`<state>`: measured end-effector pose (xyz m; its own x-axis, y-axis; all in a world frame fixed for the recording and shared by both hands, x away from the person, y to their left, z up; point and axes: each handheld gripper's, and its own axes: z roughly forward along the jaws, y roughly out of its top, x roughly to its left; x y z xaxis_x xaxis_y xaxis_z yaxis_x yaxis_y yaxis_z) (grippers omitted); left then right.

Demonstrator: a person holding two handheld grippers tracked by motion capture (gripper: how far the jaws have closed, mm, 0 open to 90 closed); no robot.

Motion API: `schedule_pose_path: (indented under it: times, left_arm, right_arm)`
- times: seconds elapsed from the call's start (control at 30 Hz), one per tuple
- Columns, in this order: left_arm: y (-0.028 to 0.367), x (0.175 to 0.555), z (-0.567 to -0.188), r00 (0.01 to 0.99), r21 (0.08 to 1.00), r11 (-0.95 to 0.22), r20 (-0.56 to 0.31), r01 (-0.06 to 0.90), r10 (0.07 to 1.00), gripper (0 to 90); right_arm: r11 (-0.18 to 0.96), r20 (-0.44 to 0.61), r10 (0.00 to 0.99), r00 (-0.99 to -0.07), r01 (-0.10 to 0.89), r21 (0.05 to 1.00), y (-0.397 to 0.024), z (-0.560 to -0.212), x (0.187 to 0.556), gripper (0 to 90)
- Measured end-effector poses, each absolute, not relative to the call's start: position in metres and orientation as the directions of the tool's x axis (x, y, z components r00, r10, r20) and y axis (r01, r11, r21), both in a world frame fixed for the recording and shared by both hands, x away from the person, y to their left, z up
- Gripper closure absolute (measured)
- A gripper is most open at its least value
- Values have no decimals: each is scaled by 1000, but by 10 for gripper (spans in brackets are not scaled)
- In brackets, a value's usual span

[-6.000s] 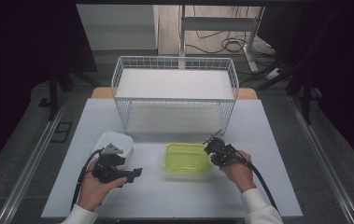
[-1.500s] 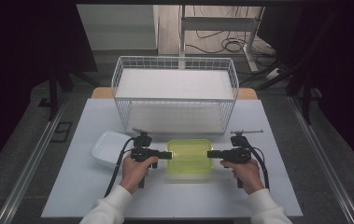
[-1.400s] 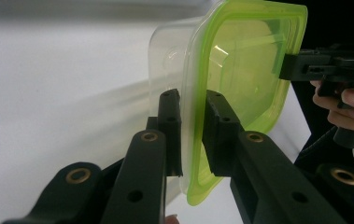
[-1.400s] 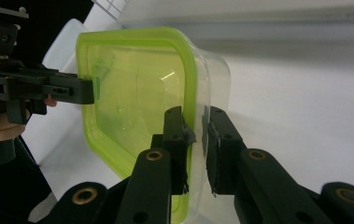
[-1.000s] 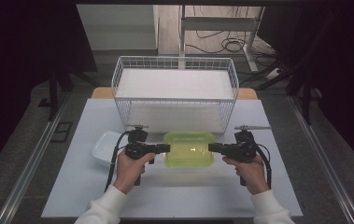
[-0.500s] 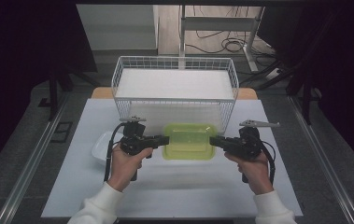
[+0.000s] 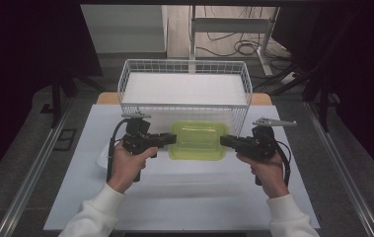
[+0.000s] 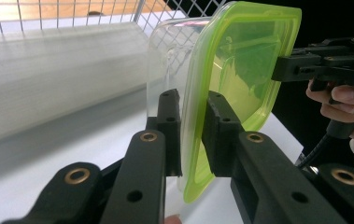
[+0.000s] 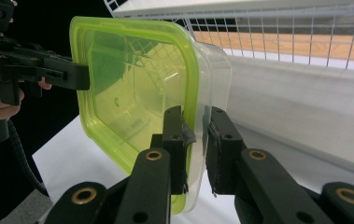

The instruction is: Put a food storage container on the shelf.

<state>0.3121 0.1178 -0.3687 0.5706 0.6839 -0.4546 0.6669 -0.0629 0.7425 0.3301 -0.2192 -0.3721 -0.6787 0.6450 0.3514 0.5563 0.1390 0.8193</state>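
Note:
A clear plastic container with a lime-green lid [image 7: 198, 140] hangs level above the white table, just in front of the wire basket. My left gripper [image 7: 172, 139] is shut on its left rim and my right gripper [image 7: 224, 141] is shut on its right rim. In the left gripper view the jaws [image 8: 193, 112] pinch the edge of the container [image 8: 240, 60], with the right gripper [image 8: 324, 65] at the far side. In the right gripper view the jaws [image 9: 197, 126] clamp the opposite edge of the container [image 9: 137, 79], and the left gripper [image 9: 39, 65] holds the far side.
A white wire basket [image 7: 184, 66] with a white liner stands at the back of the table, right behind the container. A white tub [image 7: 103, 156] lies beside the left hand. The white table [image 7: 189, 197] ends close in front of the forearms.
Both grippers have risen together with the container between them, lifting it off the table and nearer the basket's front wall. The grip on both rims is unchanged.

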Motion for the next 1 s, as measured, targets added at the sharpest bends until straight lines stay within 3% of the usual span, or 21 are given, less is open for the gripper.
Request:
schedule_pose_path:
  times: [1.0]
  left_arm:
    - [126, 355, -303, 606, 792, -56, -418, 608, 676, 782]
  right_arm:
    - [125, 307, 626, -717, 481, 868, -215, -305, 372, 788]
